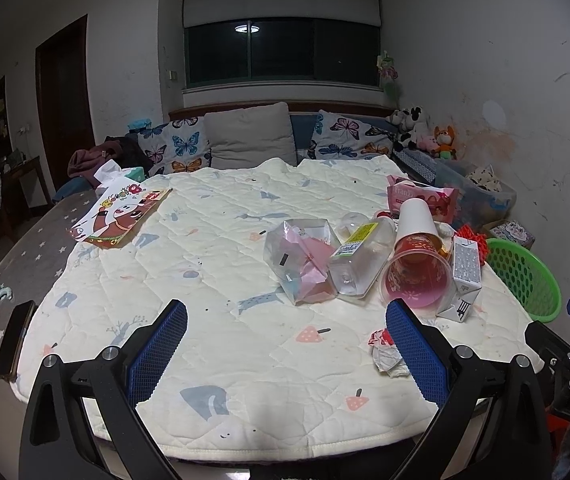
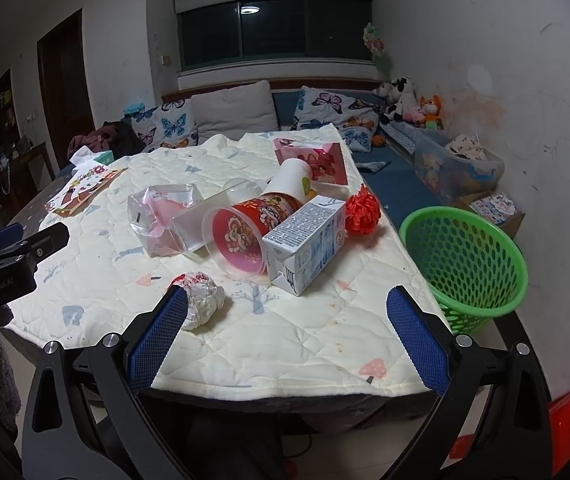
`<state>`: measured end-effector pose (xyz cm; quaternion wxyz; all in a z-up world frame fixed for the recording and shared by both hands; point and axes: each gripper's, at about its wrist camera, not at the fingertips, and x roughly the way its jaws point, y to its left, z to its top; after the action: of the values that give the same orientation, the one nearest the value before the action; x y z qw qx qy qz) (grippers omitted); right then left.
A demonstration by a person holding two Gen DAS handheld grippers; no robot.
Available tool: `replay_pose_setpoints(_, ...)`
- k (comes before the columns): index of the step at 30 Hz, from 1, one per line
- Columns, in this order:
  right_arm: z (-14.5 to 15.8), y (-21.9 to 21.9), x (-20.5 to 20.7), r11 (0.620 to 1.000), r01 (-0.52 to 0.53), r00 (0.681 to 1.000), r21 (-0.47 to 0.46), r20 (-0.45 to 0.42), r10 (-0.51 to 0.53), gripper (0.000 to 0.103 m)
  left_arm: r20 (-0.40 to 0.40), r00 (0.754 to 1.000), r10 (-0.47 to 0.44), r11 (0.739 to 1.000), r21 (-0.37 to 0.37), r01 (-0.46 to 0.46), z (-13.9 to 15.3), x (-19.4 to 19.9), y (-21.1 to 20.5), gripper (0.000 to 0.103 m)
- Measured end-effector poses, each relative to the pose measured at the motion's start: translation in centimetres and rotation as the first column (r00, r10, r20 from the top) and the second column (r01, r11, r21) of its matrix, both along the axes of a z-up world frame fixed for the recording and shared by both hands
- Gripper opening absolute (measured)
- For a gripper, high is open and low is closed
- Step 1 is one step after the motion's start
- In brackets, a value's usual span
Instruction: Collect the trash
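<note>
Both pairs of tongs are hanging spread wide and holding nothing: the left tongs [image 1: 285, 320] over the near edge of the quilt-covered desk [image 1: 221, 264], the right tongs [image 2: 285, 312] beside them. A crumpled wrapper [image 2: 201, 298] is lying just ahead of the right tongs, touching their left pad. Farther ahead, a milk carton [image 2: 305, 246], a red-printed clear cup [image 2: 241, 236], a clear bottle [image 1: 359, 258] and a plastic bag [image 1: 301, 260] are crowding together. The green basket [image 2: 465, 256] is standing right of the right tongs, beyond the desk edge. Reaching for the carton is likely risking a nudge to the cup, which could roll.
</note>
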<state>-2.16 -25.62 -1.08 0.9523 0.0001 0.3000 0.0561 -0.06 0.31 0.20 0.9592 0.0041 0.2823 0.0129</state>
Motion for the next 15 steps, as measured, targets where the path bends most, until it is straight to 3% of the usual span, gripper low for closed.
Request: replay_pose_setpoints(15, 0.13, -0.41, -0.23, 1.0, 0.002, 1.0, 0.013, 0.005, -0.002, 0.099, 0.004, 1.0, 0.012, 1.0, -0.004, -0.012, -0.16, -0.22, 0.2, 0.097)
